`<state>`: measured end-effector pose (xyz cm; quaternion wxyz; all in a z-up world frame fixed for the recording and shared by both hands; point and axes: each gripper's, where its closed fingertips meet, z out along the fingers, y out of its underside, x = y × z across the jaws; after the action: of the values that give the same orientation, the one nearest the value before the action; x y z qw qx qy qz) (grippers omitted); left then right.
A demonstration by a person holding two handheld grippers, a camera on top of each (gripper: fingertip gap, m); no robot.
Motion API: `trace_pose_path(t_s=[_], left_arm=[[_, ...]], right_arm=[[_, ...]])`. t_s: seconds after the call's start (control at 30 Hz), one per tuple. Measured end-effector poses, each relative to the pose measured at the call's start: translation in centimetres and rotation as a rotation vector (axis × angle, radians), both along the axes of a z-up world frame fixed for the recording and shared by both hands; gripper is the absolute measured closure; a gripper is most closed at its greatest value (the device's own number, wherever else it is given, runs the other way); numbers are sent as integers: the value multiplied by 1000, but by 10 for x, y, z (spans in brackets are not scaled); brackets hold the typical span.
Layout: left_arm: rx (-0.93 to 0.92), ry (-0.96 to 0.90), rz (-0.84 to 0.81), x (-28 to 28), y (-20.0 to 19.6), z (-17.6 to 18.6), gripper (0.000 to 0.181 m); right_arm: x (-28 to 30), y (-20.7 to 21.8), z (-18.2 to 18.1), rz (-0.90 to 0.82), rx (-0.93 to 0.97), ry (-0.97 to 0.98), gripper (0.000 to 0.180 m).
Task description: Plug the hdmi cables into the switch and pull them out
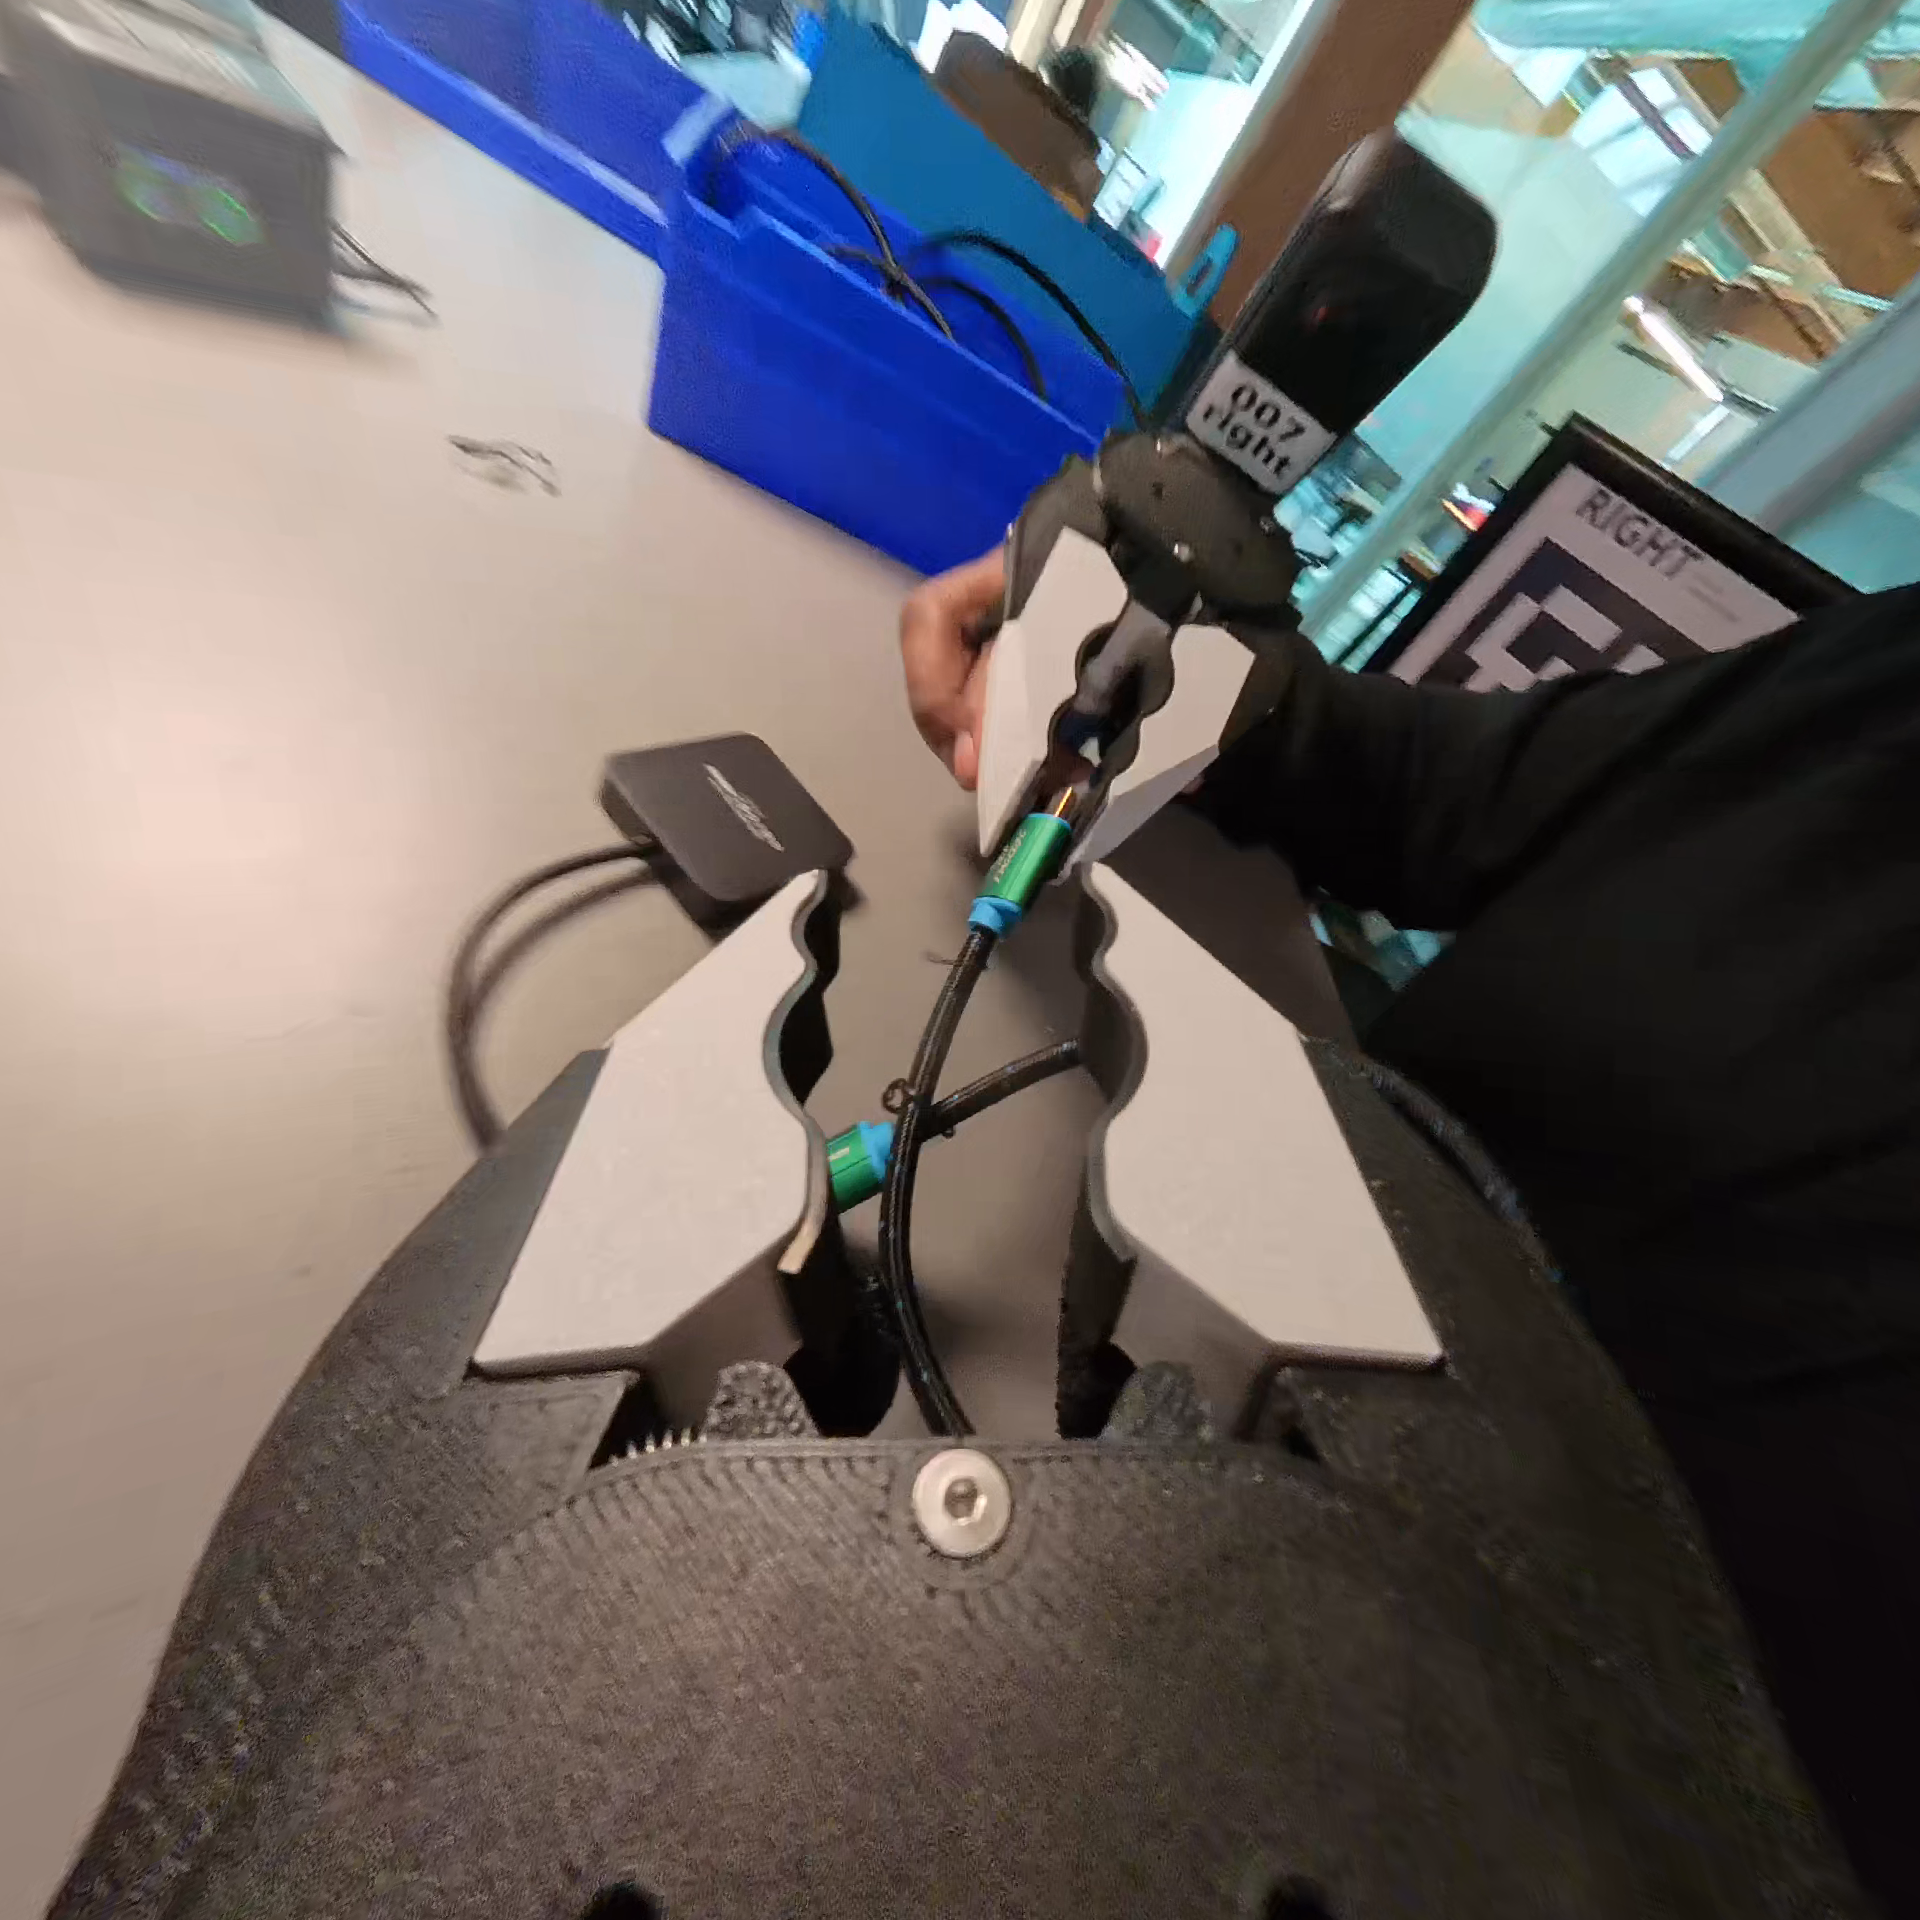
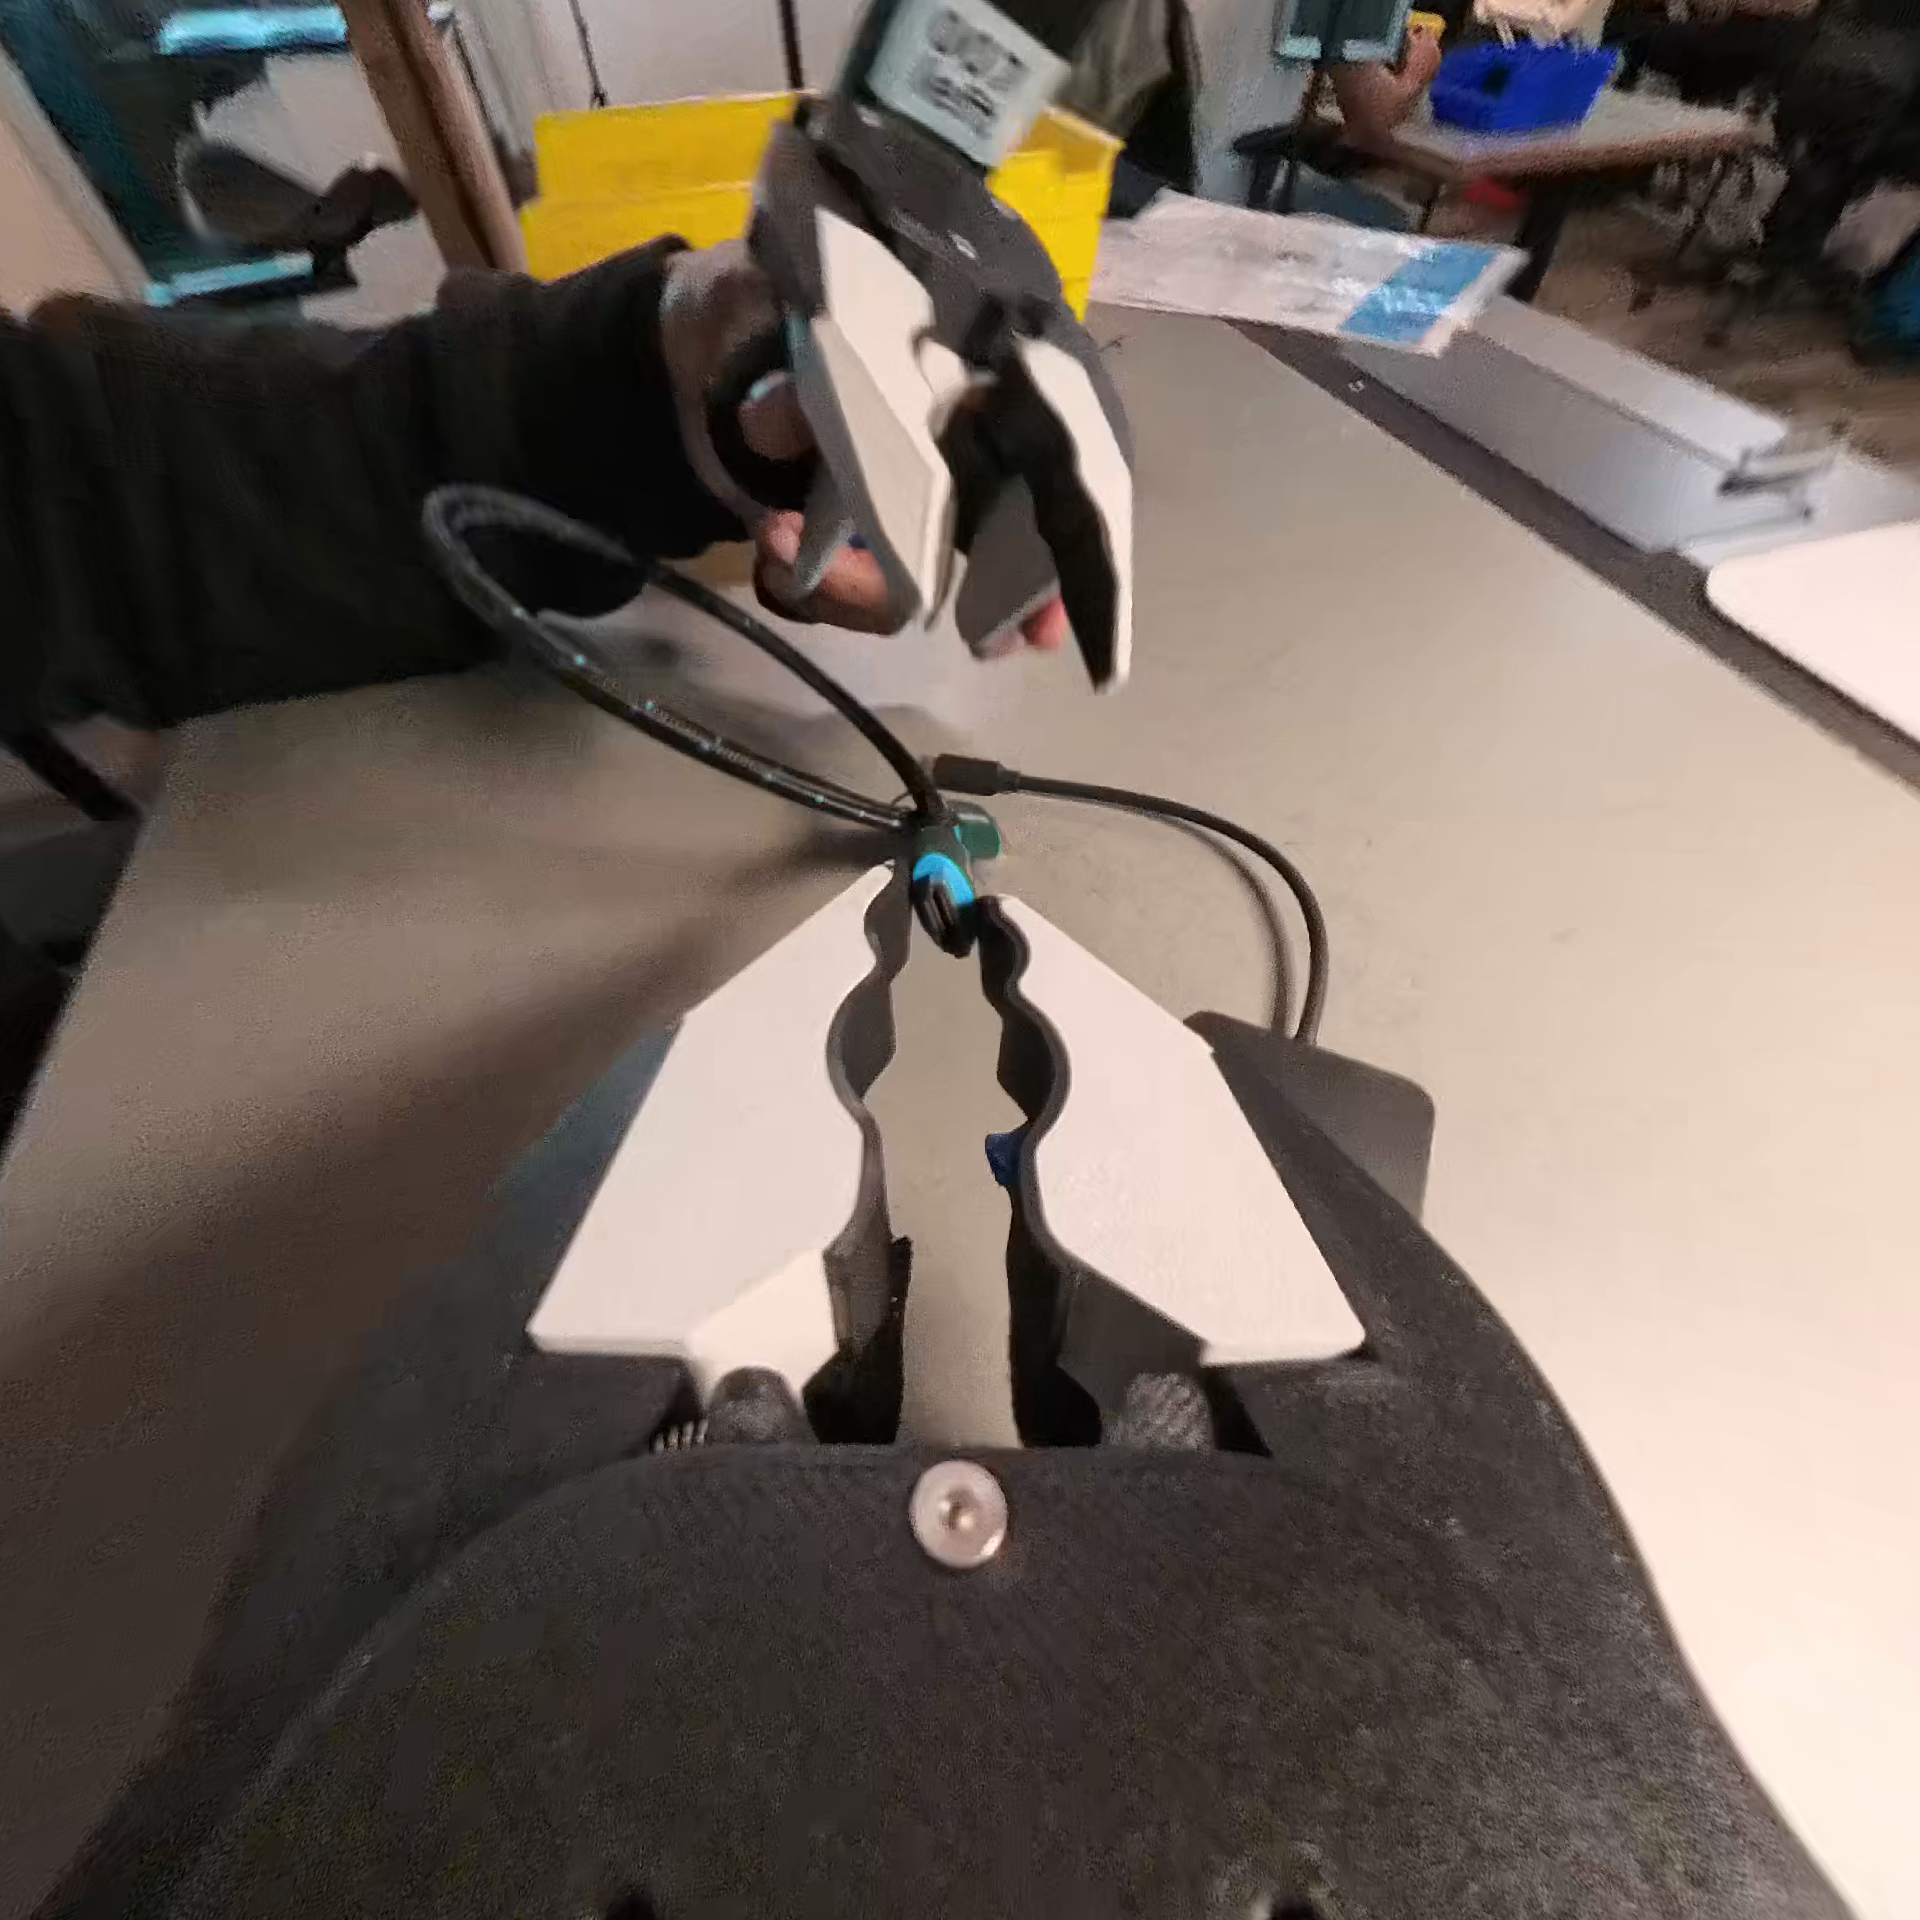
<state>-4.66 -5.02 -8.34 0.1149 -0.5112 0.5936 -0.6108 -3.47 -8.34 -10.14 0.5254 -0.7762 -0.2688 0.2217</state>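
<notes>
The black flat switch lies on the grey table, with two thin black cables leaving its near side. My right gripper is shut on a green HDMI plug with a blue collar, held above the table to the right of the switch. In the right wrist view the plug sits between the fingertips of that gripper. A second green plug lies by my left gripper, which is open with the braided cable running loosely between its fingers. The left gripper hovers above the cables.
Blue bins stand along the table's far side, with a black box with a lit green display at the far left. Yellow bins and a pale grey box are beyond the table. The switch shows behind my right finger.
</notes>
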Motion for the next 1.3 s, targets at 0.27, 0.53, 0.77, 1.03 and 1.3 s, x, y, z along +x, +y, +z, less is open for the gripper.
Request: trace_pose_path(t_s=[0.27, 0.53, 0.77, 1.03, 1.3], left_arm=[[328, -94, 257, -20, 51, 48, 129], [402, -294, 322, -56, 23, 119, 145], [-444, 152, 222, 17, -51, 3, 153], [-723, 90, 559, 43, -23, -24, 153], [-846, -157, 613, 39, -8, 3, 146]], right_arm=[[22, 14, -4, -181, -229, 284, 167], [37, 23, -13, -264, -312, 465, 168], [40, 27, -16, -293, -342, 570, 168], [37, 27, -3, -270, -316, 689, 167], [20, 24, 26, -180, -223, 809, 168]])
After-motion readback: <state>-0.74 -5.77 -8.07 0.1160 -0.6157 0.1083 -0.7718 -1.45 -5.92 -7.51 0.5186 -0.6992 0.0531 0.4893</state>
